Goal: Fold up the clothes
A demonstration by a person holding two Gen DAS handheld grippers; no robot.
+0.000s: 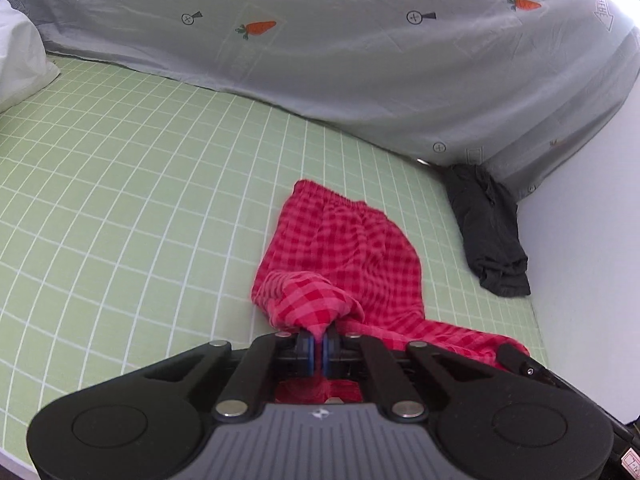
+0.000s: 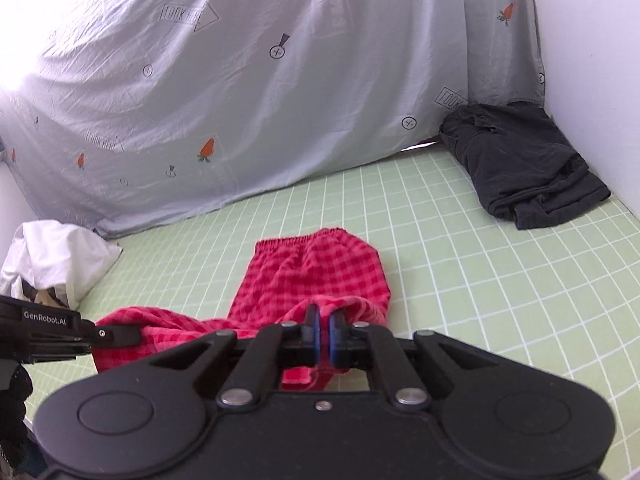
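Red checked shorts (image 1: 344, 248) (image 2: 320, 276) lie on the green grid sheet (image 1: 140, 200) (image 2: 460, 264), elastic waistband at the far end. My left gripper (image 1: 319, 346) is shut on one bunched leg end of the shorts. My right gripper (image 2: 324, 332) is shut on the other leg end. In the right wrist view the left gripper (image 2: 120, 334) reaches in from the left edge, clamped on red cloth. In the left wrist view part of the right gripper (image 1: 520, 360) shows at the lower right, against the shorts.
A folded dark garment (image 1: 488, 232) (image 2: 520, 160) lies at the right by the white wall (image 1: 592, 240). A grey carrot-print quilt (image 1: 360, 40) (image 2: 240, 100) is heaped along the back. A white cloth (image 1: 20, 60) (image 2: 56, 260) sits at the left.
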